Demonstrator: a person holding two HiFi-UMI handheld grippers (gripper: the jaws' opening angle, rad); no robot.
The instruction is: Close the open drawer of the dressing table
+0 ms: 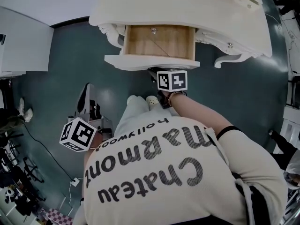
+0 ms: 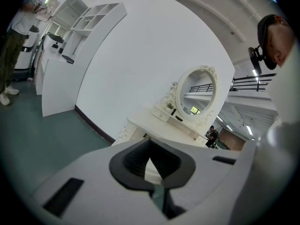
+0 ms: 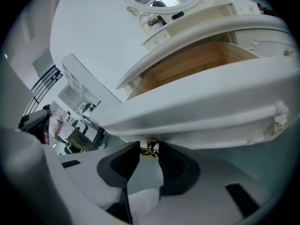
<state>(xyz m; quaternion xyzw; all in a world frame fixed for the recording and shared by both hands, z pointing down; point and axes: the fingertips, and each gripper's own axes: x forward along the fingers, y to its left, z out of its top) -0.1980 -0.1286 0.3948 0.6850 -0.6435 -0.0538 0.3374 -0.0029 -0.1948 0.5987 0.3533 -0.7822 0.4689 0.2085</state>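
Note:
The white dressing table (image 1: 187, 6) stands at the top of the head view with its middle drawer (image 1: 159, 42) pulled out and the bare wooden inside showing. The drawer's white front (image 3: 201, 107) fills the right gripper view. Under it hangs a small gold knob (image 3: 150, 149). My right gripper (image 3: 149, 154) has that knob between its dark pads, which look closed against it. Its marker cube (image 1: 172, 80) sits just below the drawer front. My left gripper (image 2: 151, 154) is held away at the left, tips together, holding nothing, with its cube (image 1: 77, 134) low in the head view.
A white cabinet (image 1: 21, 41) stands at the left wall on the green floor (image 1: 243, 93). Cables and dark gear (image 1: 18, 172) lie at the lower left. The person's shoes (image 1: 140, 100) are right before the drawer. An oval mirror (image 2: 199, 95) tops the table; shelving (image 2: 89, 20) and a person (image 2: 14, 41) are far left.

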